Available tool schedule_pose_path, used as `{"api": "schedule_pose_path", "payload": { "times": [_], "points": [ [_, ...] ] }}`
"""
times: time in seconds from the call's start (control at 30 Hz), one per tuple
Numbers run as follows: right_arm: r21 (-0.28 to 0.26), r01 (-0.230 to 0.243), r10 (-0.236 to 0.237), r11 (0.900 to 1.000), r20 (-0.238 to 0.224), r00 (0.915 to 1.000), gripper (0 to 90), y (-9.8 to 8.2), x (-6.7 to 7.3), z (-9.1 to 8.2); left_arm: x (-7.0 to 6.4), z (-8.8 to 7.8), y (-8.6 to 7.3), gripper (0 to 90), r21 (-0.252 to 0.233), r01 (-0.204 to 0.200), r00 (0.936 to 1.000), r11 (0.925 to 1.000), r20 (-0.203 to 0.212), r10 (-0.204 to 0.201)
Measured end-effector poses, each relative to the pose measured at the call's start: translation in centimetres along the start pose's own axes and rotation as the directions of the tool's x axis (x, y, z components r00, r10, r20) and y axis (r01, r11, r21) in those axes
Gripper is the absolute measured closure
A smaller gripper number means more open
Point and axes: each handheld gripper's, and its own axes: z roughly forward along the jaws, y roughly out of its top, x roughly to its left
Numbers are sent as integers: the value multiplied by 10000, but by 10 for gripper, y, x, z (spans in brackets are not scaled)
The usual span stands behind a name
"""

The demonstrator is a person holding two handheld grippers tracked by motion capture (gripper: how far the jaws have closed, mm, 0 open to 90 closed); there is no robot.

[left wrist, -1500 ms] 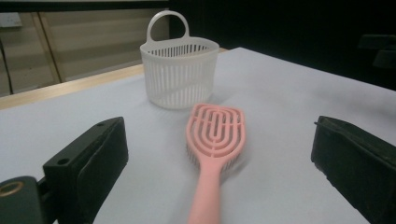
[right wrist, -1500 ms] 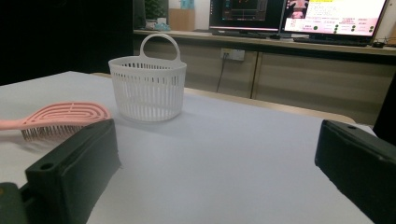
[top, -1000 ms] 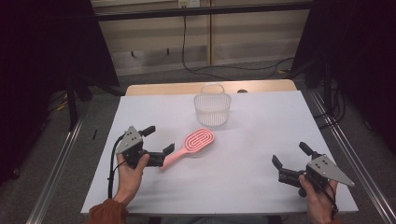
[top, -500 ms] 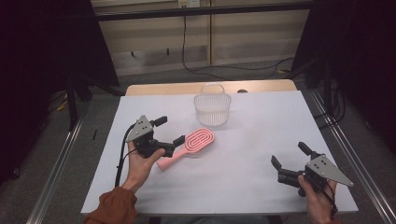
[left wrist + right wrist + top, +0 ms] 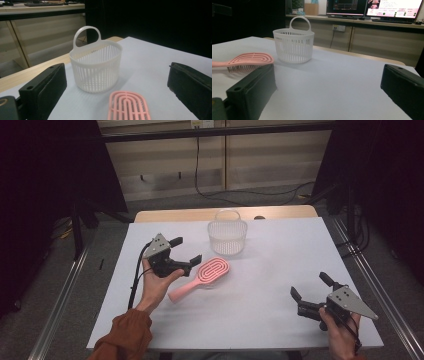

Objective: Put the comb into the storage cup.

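A pink hairbrush [image 5: 205, 275] lies flat on the white table [image 5: 285, 245], its head toward a white slatted basket [image 5: 227, 237] that stands upright behind it. My left gripper [image 5: 186, 250] hovers just left of the brush head, open; its jaws have just closed a little, with nothing between them. In the left gripper view the basket [image 5: 96, 67] stands ahead and the brush head [image 5: 128, 106] lies low in front. My right gripper [image 5: 310, 286] rests open near the front right, apart from everything. The right gripper view has the basket [image 5: 293, 45] and brush [image 5: 249, 60] far off.
A wooden strip [image 5: 175, 215] runs along the table's back edge. Metal rails [image 5: 60, 300] flank both sides. A black cable [image 5: 136, 285] trails from the left gripper. White surface lies bare between the brush and the right gripper.
My left gripper has moved right and away from the person, from beside the brush handle up to the brush head. The brush, basket and right gripper have stayed put.
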Motion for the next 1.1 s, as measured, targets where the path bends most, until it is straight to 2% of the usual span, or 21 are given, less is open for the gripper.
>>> {"api": "schedule_pose_path", "payload": {
  "times": [0.13, 0.2, 0.23, 0.3, 0.37, 0.4, 0.47, 0.57, 0.63, 0.7, 0.77, 0.8, 0.87, 0.93, 0.97, 1.03, 1.1],
  "points": [
    [13, 5, -5, 10000, 2, 10000, 0, 0, 0, 0, 5, 8, 6, 20, 234, 8, 10000, 9997, -31, -7],
    [28, -4, 4, 10000, -10, 10000, 0, 0, 0, 0, 9, 11, 6, 43, 58, 51, 10000, 10000, -37, -51],
    [31, 4, -4, 10000, -6, 10000, 0, -1, 0, 0, 10, 12, 5, 46, 57, 228, 9997, 9997, -31, -228],
    [28, 17, -17, 10000, 4, 10000, 0, -1, -1, -1, 11, 16, 1, 29, 350, 437, 9990, 9984, 17, -438],
    [10, 43, -43, 10000, -7, 10000, 0, -1, -1, -1, 12, 18, -1, 29, 654, 250, 9997, 9975, 10, -251],
    [37, 47, -47, 10000, 1, 10000, 0, -1, 0, -1, 13, 18, -3, 30, 872, 294, 9995, 9958, 37, -299],
    [77, 60, -60, 10000, 1, 10000, 0, -1, 0, -2, 15, 19, -5, 35, 1002, 533, 9980, 9935, 291, -564],
    [72, 136, -136, 9999, -46, 9999, 0, -1, 0, -2, 15, 20, -4, 35, 1151, 639, 9967, 9913, 417, -691],
    [59, 135, -135, 9999, -83, 9999, 0, -1, 0, -2, 14, 21, -2, 36, 1289, 570, 9969, 9900, 460, -634],
    [98, 103, -102, 9999, -86, 9999, 0, -1, 0, -1, 13, 20, 1, 48, 1423, 343, 9990, 9892, 232, -380],
    [99, 109, -108, 9999, -79, 9999, 0, -1, 0, -1, 15, 20, 2, 53, 1653, 500, 9969, 9850, 524, -594],
    [87, 108, -107, 9999, -68, 9999, 0, -1, 0, -1, 17, 21, 1, 52, 1668, 674, 9914, 9837, 1001, -849],
    [91, 142, -141, 9999, -68, 9999, 0, -1, 0, -1, 19, 22, 2, 47, 1903, 909, 9848, 9775, 1285, -1165],
    [104, 117, -116, 9999, -72, 9999, 0, -1, 0, -1, 18, 24, 5, 47, 2666, 438, 9878, 9628, 1323, -816],
    [93, 108, -108, 9999, -80, 9999, 0, -1, 0, -1, 17, 25, 6, 45, 2953, 376, 9891, 9547, 1248, -776],
    [90, 113, -112, 9999, -96, 9999, 0, -1, 0, -1, 16, 27, 7, 44, 3254, 245, 9892, 9453, 1287, -700],
    [112, 124, -123, 9999, -82, 9999, 0, -1, 0, -1, 14, 29, 8, 43, 3350, 139, 9890, 9421, 1342, -623]
  ]
}}
